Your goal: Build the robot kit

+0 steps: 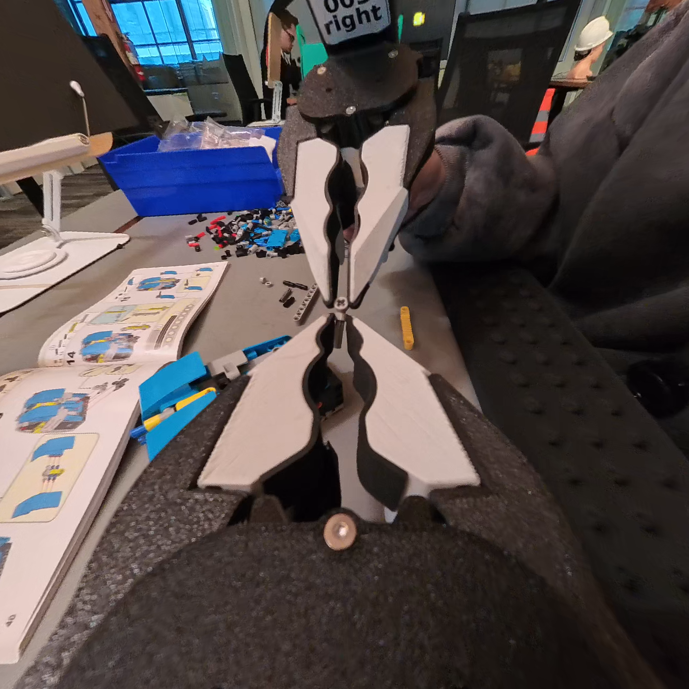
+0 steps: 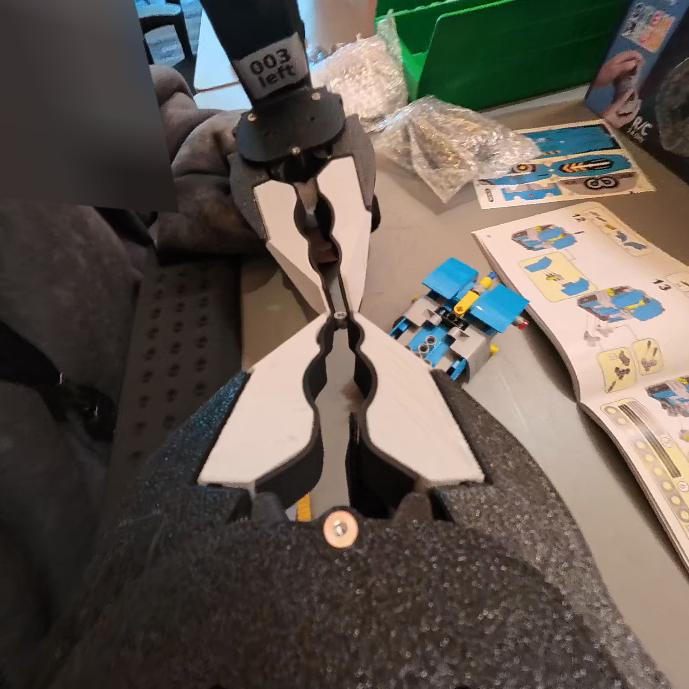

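Note:
My left gripper (image 1: 337,322) is shut on a short black pin (image 1: 338,333). My right gripper (image 1: 341,298) comes in from the far side, tip to tip with it, shut on a thin grey axle (image 1: 345,261) whose cross-shaped end (image 1: 341,302) meets the pin. In the right wrist view my right gripper (image 2: 339,323) holds the small grey end piece (image 2: 340,316) against the dark pin (image 2: 337,292) in the left gripper (image 2: 337,307). Both are held above the grey table (image 1: 242,309). A half-built blue toy car (image 2: 462,320) lies just beside them, also in the left wrist view (image 1: 175,391).
An open instruction booklet (image 1: 112,335) (image 2: 615,335) lies past the car. A yellow beam (image 1: 406,328), a grey beam (image 1: 305,304) and a pile of loose parts (image 1: 253,235) lie near a blue bin (image 1: 194,179). Plastic bags (image 2: 440,149), a sticker sheet (image 2: 559,171), a green bin (image 2: 503,48) and a box (image 2: 641,63) stand farther off. The tips of both grippers are at nearly the same place.

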`<state>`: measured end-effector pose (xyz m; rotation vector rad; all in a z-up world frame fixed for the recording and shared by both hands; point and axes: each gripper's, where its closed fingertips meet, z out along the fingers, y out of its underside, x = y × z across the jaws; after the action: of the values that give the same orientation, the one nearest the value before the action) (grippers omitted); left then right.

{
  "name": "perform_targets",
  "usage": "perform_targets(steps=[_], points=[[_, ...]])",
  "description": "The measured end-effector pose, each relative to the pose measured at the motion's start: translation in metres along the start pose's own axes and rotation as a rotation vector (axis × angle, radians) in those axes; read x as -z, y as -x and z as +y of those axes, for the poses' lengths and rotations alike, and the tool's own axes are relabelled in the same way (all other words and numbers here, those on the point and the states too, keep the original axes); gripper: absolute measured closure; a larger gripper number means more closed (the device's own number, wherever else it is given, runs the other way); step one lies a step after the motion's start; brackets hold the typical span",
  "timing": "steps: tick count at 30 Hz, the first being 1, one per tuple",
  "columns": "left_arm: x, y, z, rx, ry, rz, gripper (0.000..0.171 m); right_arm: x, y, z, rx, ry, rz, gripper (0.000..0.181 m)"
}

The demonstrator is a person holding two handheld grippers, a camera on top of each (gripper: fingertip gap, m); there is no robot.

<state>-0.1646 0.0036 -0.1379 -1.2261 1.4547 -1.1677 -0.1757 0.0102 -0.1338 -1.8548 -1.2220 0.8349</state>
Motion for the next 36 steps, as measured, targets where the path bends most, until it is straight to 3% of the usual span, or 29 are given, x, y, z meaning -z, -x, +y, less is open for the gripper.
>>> perform_targets(steps=[17, 21, 23, 27, 36], points=[[0.003, -0.011, -0.006, 0.131, -0.038, 0.132, 0.166, 0.006, 0.011, 0.000, 0.006, -0.055, -0.098, 0.175], [0.007, -0.012, -0.013, 0.205, -0.085, 0.180, 0.166, 0.008, 0.014, -0.001, 0.038, -0.082, -0.107, 0.175], [0.011, -0.010, -0.022, 0.259, -0.136, 0.201, 0.166, 0.000, 0.013, 0.009, 0.047, -0.021, -0.084, 0.175], [0.015, -0.001, -0.020, 0.247, -0.124, 0.165, 0.166, 0.006, 0.011, -0.005, 0.028, -0.108, -0.063, 0.175], [0.011, -0.003, -0.004, 0.166, -0.020, 0.143, 0.166, 0.001, 0.006, 0.006, 0.047, -0.048, -0.025, 0.181]])
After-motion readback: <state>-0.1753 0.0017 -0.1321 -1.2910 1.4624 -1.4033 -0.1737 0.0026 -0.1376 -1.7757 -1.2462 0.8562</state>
